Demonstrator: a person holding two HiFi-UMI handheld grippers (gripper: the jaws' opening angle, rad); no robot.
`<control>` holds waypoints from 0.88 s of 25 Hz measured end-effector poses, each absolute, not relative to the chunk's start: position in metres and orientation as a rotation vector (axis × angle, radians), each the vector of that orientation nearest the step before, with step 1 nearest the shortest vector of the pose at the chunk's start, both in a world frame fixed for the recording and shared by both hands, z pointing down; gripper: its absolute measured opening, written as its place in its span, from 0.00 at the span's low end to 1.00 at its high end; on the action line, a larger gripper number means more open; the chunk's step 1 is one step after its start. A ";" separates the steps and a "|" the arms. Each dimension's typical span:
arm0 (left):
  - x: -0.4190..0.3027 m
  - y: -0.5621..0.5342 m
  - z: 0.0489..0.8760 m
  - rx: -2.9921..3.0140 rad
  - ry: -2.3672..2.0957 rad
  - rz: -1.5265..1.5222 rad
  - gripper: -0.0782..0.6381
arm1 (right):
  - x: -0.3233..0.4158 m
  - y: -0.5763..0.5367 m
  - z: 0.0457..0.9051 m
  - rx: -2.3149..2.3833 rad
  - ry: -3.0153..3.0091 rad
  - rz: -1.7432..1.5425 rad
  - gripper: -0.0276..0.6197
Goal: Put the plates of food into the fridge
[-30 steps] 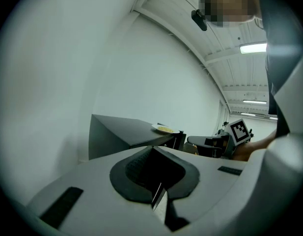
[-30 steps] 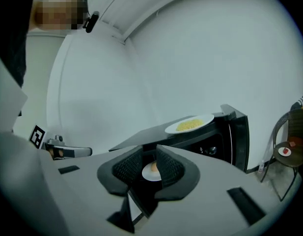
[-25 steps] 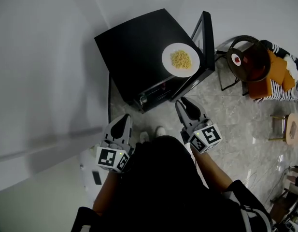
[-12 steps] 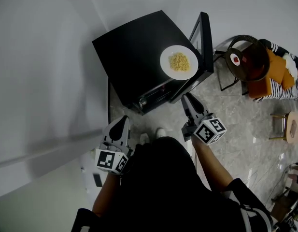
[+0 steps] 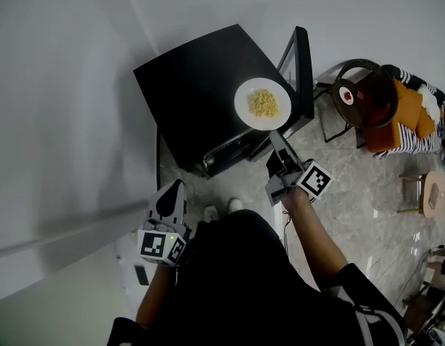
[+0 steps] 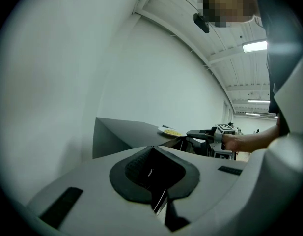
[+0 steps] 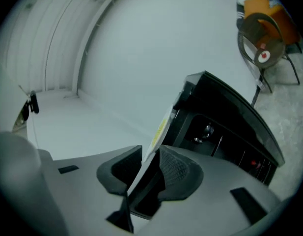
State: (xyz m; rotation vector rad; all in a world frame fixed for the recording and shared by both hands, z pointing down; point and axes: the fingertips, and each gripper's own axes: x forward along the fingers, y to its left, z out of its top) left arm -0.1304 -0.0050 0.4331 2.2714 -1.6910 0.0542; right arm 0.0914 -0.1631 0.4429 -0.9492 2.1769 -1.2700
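plate of food, one; fridge, one

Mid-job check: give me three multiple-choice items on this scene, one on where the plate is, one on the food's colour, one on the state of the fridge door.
1. Where does the plate stand?
A. inside the fridge
B. on top of the fridge
C. on the floor

2. What colour is the food on it?
A. yellow
B. green
C. red

3. How is the fridge door?
A. shut
B. swung open
C. taken off

Answers:
1 B: the head view shows the plate on the black top, near the door-side edge.
2 A: a yellow heap lies on the white plate.
3 B: the door stands edge-on, away from the fridge front, with the inside showing.
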 end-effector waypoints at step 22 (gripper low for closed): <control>-0.132 -0.003 0.435 2.235 -1.698 0.068 0.14 | 0.090 -0.183 0.457 -0.839 1.848 -1.568 0.10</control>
